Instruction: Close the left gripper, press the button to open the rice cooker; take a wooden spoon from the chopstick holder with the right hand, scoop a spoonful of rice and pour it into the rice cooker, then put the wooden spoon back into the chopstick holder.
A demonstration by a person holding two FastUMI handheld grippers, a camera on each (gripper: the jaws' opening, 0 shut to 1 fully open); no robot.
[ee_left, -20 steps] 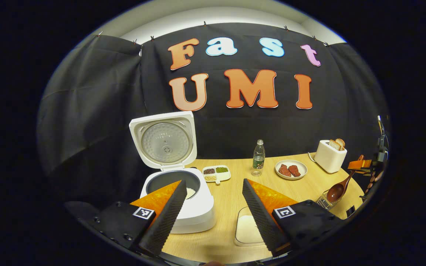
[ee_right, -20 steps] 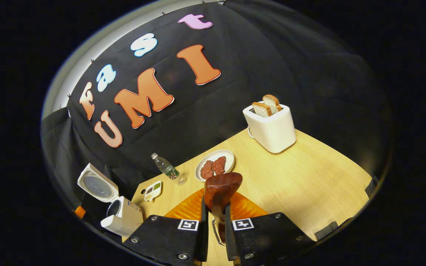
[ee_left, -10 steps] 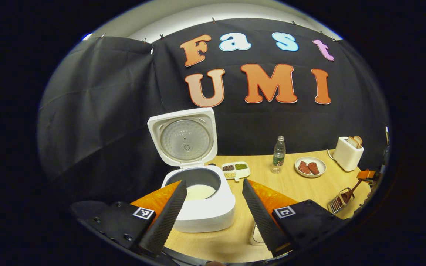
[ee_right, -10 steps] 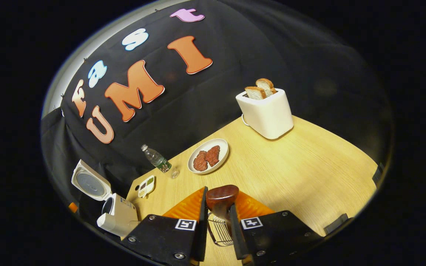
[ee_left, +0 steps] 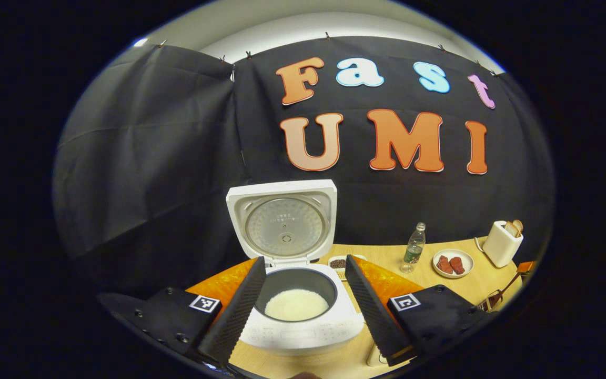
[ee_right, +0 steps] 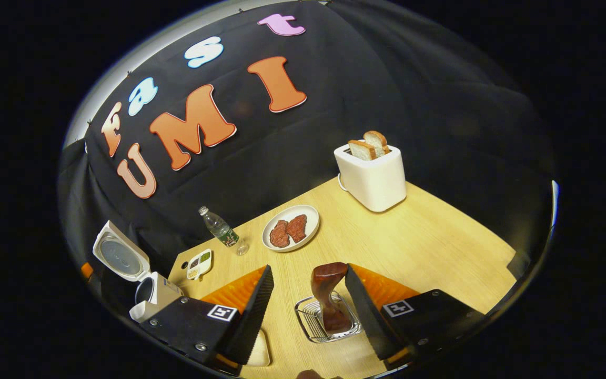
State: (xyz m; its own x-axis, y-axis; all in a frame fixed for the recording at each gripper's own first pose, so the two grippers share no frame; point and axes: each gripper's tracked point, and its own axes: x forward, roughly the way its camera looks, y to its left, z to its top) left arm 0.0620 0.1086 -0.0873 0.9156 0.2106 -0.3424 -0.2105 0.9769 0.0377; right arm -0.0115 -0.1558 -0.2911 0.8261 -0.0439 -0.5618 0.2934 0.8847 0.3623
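With the cooker (ee_left: pixel 298 295) open and rice (ee_left: pixel 296 305) in its pot, the spoon (ee_right: pixel 329 295) stands back in the holder (ee_right: pixel 308 321) between the right gripper's (ee_right: pixel 305 310) wide-spread fingers, the left gripper (ee_left: pixel 303 310) equally wide above the cooker, leaving the task seemingly complete.

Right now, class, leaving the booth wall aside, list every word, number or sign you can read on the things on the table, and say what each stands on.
None can be read as text.
rice cooker lid: tiny marks on the inner plate, too small to read.
rice cooker panel: faint marks, blurred.
water bottle: label too small to read.
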